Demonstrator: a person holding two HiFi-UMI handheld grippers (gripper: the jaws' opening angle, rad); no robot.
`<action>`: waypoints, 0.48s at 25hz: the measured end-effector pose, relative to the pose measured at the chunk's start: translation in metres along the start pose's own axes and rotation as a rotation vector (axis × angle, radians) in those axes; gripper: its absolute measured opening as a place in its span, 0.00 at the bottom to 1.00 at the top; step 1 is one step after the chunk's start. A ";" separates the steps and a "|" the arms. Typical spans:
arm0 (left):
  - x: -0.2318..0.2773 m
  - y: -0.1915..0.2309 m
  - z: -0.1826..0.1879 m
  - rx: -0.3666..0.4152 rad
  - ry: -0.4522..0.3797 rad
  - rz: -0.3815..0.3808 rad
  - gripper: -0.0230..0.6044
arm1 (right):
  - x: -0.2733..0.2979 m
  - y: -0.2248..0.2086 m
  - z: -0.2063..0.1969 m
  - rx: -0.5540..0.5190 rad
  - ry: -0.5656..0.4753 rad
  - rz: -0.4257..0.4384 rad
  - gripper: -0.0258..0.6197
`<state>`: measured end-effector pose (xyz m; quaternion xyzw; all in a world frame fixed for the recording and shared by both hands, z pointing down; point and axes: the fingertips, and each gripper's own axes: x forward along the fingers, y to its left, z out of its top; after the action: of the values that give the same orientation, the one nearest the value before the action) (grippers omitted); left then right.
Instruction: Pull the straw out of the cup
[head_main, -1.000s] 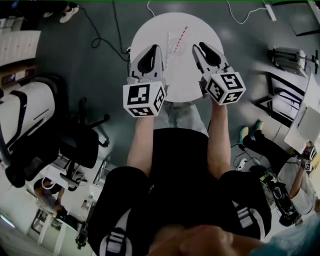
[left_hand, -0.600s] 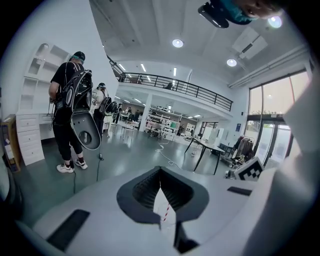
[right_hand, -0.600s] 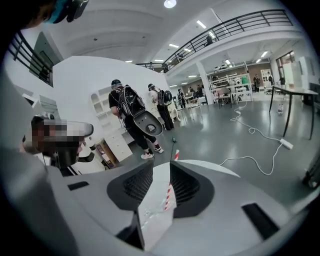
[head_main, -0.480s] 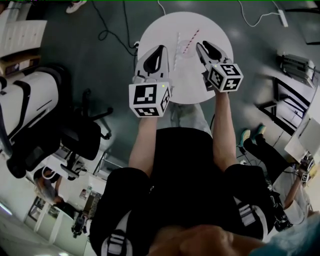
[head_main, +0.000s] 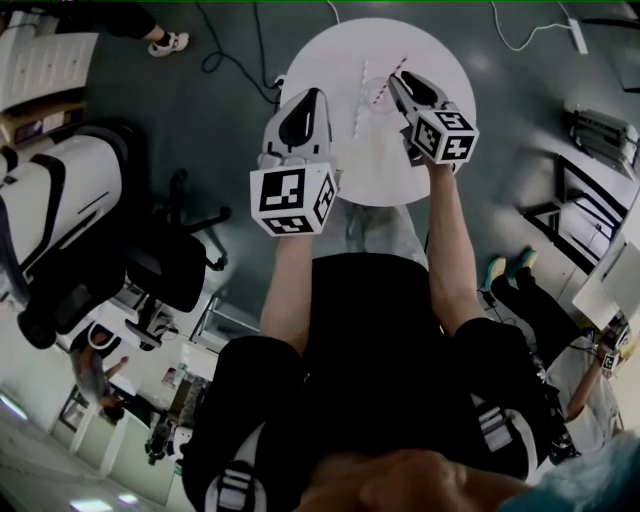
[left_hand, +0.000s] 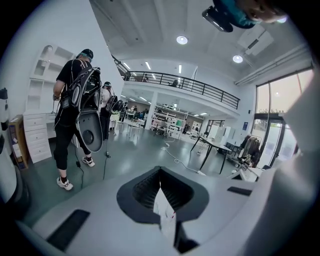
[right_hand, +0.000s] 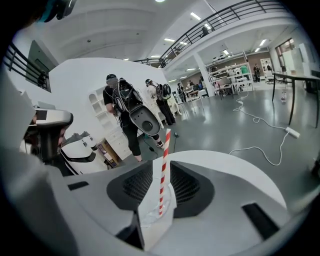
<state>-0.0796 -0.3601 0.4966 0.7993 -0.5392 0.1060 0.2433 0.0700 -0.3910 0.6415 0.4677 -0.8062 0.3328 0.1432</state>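
Observation:
A red-and-white striped straw (head_main: 392, 80) (right_hand: 162, 170) stands tilted in a small clear cup (head_main: 382, 102) (right_hand: 156, 210) on the round white table (head_main: 335, 50) (right_hand: 225, 172). My right gripper (head_main: 397, 82) (right_hand: 159, 167) is low over the table, open, its jaws on either side of the straw and cup without pressing on them. To the left of the cup, my left gripper (head_main: 308, 95) (left_hand: 160, 172) hovers over the table's near left part. Its jaws meet at the tips and hold nothing.
A thin pale straw-like stick (head_main: 360, 90) lies on the table between the two grippers. A cable (head_main: 240, 50) runs over the floor left of the table, and an office chair (head_main: 165, 270) stands at the left. People with backpacks (left_hand: 75, 110) stand beyond the table.
My right gripper has sunk and moved forward to the cup, so the straw now stands between its jaws. The left gripper has shifted only slightly.

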 end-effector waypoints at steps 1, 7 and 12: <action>0.000 0.002 -0.001 -0.001 0.001 0.004 0.05 | 0.002 0.001 -0.001 -0.003 0.003 0.001 0.23; -0.003 0.004 -0.006 0.000 0.010 0.018 0.05 | 0.017 -0.003 -0.009 -0.012 0.022 -0.027 0.23; -0.009 0.005 0.001 0.009 -0.005 0.022 0.05 | 0.022 0.000 -0.006 -0.055 0.027 -0.065 0.11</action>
<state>-0.0882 -0.3553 0.4930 0.7947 -0.5481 0.1090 0.2371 0.0584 -0.4018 0.6580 0.4848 -0.7975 0.3119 0.1778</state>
